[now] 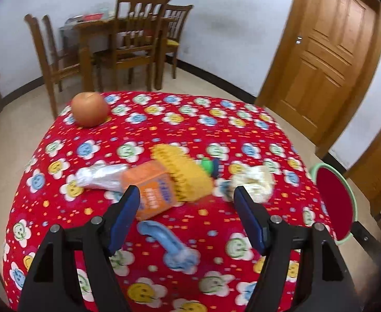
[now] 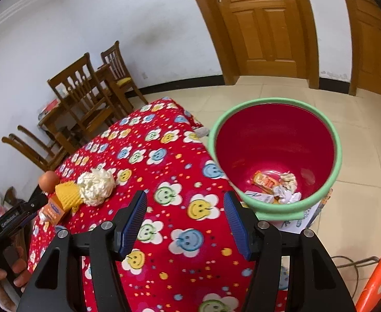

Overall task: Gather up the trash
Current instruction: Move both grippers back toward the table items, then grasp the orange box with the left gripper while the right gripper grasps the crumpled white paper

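Observation:
My left gripper (image 1: pixel 186 195) is open and empty above the red smiley tablecloth (image 1: pixel 203 135). Just ahead of it lie an orange carton (image 1: pixel 152 189), a silver wrapper (image 1: pixel 99 175), a yellow ridged cup (image 1: pixel 184 171) and a crumpled white paper ball (image 1: pixel 253 182). A blue wrapper (image 1: pixel 169 244) lies between its fingers, nearer the camera. My right gripper (image 2: pixel 185 205) is open and empty over the cloth. The red bin with a green rim (image 2: pixel 276 106) stands beside the table's right edge and holds several pieces of trash (image 2: pixel 279 187). The paper ball (image 2: pixel 96 186) and cup (image 2: pixel 67 193) show at left.
An orange fruit (image 1: pixel 90 109) sits at the table's far left corner. A green and blue small object (image 1: pixel 210 166) lies behind the yellow cup. Wooden chairs and a table (image 1: pixel 128 41) stand by the back wall. Wooden doors (image 1: pixel 328 49) are at right. An orange stool (image 2: pixel 380 278) is at lower right.

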{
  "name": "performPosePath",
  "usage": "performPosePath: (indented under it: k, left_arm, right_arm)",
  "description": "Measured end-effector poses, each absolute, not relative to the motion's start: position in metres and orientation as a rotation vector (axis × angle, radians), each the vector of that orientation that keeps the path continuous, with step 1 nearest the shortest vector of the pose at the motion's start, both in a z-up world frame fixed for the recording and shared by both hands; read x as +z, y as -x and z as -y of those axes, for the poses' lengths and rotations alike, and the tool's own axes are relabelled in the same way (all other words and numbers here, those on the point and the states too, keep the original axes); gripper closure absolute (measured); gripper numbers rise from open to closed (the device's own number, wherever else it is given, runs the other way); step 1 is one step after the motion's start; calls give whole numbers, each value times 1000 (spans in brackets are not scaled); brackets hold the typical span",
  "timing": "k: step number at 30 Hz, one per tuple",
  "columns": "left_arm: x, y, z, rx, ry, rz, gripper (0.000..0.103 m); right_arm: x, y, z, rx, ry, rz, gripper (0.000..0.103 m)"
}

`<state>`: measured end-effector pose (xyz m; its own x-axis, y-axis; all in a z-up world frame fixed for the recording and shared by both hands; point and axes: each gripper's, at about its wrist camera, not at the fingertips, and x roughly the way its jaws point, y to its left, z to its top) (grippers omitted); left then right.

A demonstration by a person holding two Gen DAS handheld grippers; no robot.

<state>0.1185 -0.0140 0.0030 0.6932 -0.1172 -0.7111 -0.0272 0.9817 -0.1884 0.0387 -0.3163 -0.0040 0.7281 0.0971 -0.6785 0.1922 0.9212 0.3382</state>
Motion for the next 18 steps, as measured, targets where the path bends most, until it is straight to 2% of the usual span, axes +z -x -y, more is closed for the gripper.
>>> performPosePath:
  k: [10,18]
  left_arm:
    - [-21,-137,-15,2,267,-852,29]
    - [-35,-150,-25,-14,321,-874,29]
  right_arm:
    - [-2,-69,279,14,-340,-785,29]
    - [-12,-103,237,100,-282,-842,28]
